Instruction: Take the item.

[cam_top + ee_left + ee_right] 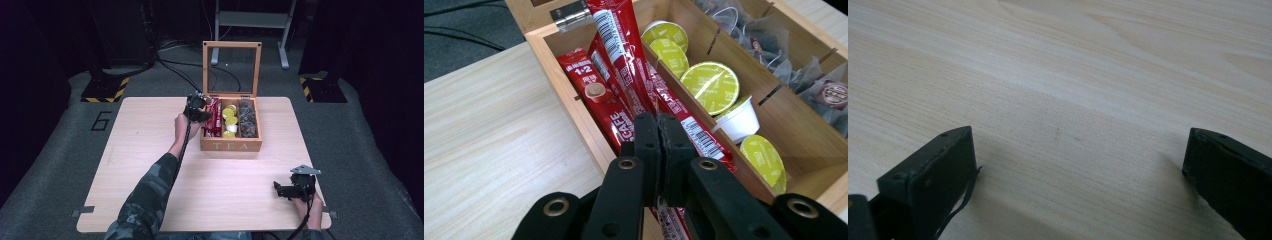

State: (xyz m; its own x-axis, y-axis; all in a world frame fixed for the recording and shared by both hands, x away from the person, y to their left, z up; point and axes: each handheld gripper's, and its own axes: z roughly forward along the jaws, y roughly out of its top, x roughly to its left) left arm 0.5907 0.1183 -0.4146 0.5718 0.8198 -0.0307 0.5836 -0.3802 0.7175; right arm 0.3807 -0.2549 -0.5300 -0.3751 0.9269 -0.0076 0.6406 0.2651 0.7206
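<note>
over tea box [231, 145] left slot | left hand-held gripper [658, 131] pinching red sachet [616, 45] | right hand-held gripper [1078, 165] wide, by table [1098, 75]

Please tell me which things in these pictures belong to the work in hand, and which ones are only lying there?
Belonging to the work:
- left gripper, shut on a red coffee stick
- other red sticks in the same compartment
- wooden tea box, lid open

Only lying there:
- yellow-lidded capsules, middle compartment
- dark tea bags, far compartment
- right gripper, open above the bare table
</note>
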